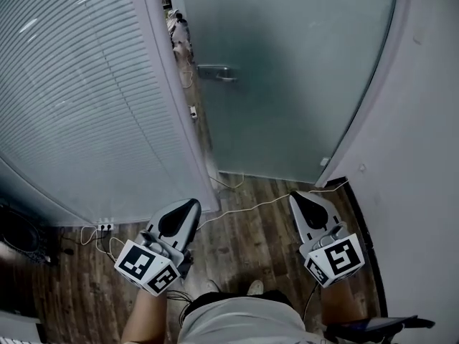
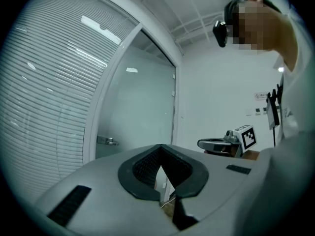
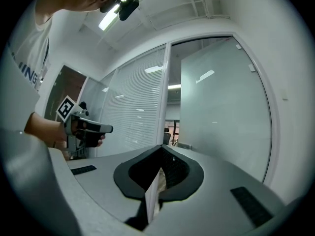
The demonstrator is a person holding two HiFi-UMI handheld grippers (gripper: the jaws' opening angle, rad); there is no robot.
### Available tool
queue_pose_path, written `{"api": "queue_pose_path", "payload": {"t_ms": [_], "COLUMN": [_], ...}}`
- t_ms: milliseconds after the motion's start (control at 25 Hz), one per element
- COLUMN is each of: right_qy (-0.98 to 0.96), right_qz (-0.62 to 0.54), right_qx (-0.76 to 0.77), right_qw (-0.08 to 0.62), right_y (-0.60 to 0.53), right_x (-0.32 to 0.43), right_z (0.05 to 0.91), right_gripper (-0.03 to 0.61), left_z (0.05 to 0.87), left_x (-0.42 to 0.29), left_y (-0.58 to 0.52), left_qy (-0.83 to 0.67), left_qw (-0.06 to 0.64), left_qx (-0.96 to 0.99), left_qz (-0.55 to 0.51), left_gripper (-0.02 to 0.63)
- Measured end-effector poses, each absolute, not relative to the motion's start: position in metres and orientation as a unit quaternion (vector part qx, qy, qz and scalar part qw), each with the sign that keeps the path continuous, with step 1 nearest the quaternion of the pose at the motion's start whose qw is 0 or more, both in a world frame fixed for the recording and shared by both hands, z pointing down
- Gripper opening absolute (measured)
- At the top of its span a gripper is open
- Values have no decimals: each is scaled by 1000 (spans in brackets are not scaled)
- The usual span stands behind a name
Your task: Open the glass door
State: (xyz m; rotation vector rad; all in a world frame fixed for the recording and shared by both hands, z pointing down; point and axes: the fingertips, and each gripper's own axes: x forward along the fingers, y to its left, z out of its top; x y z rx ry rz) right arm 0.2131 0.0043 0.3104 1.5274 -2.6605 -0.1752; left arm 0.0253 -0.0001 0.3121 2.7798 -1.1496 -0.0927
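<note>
The frosted glass door (image 1: 287, 77) stands a little ajar ahead, its metal handle (image 1: 215, 72) near the left edge. A narrow gap beside the handle shows the room behind. My left gripper (image 1: 189, 206) and right gripper (image 1: 304, 198) are held low over the wooden floor, short of the door and apart from it. Both are shut with nothing in them. In the left gripper view the left gripper (image 2: 160, 154) points level at the door (image 2: 142, 107) and handle (image 2: 107, 141). The right gripper (image 3: 162, 154) faces the door (image 3: 221, 117) too.
A glass wall with white blinds (image 1: 79, 99) runs along the left, a plain white wall (image 1: 423, 156) along the right. A white cable (image 1: 244, 208) crosses the floor to a socket strip (image 1: 105, 226). The person's shoe (image 1: 254, 287) is just behind the grippers.
</note>
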Motion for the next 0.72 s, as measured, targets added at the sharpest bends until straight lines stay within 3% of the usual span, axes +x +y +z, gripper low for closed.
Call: {"api": "queue_pose_path", "payload": {"t_ms": [720], "right_qy": [-845], "right_qz": [-67], "right_qx": [528], "right_qw": [47], "right_y": [9], "right_x": [176], "right_z": [306], "right_gripper": [2], "left_z": [309], "left_x": [-22], "left_y": [-4], "left_qy": [-378], "left_qw": [47], "left_qx": [924], "left_qz": [-42], "left_gripper": [0]}}
